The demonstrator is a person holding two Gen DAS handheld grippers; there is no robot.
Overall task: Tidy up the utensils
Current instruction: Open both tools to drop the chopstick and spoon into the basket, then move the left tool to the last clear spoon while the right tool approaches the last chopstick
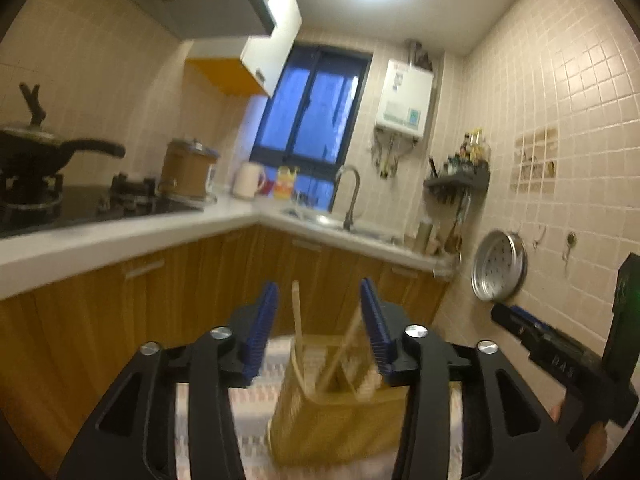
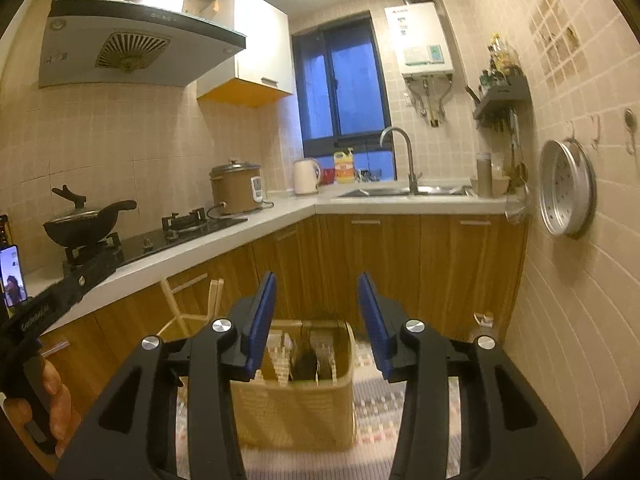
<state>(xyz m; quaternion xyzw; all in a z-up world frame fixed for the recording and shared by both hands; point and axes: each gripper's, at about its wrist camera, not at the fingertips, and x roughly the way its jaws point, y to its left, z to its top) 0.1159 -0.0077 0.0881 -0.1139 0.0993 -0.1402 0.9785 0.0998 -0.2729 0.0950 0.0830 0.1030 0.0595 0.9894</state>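
A woven tan basket (image 1: 332, 424) stands on a patterned cloth just below my left gripper (image 1: 320, 300). Wooden chopsticks (image 1: 297, 316) stick up out of it between the open blue pads. The left gripper is open and empty. In the right wrist view the same basket (image 2: 304, 412) sits under my right gripper (image 2: 317, 292), with light and dark utensils (image 2: 308, 360) inside. The right gripper is open and empty, held above the basket. The right gripper's body shows at the right edge of the left wrist view (image 1: 560, 360).
An L-shaped white counter (image 2: 280, 210) runs along the left and back walls, with a wok (image 2: 84, 224) on the stove, a rice cooker (image 2: 237, 190), a kettle (image 2: 306, 176) and a sink with tap (image 2: 404, 190). A round metal tray (image 2: 566, 188) hangs on the right wall.
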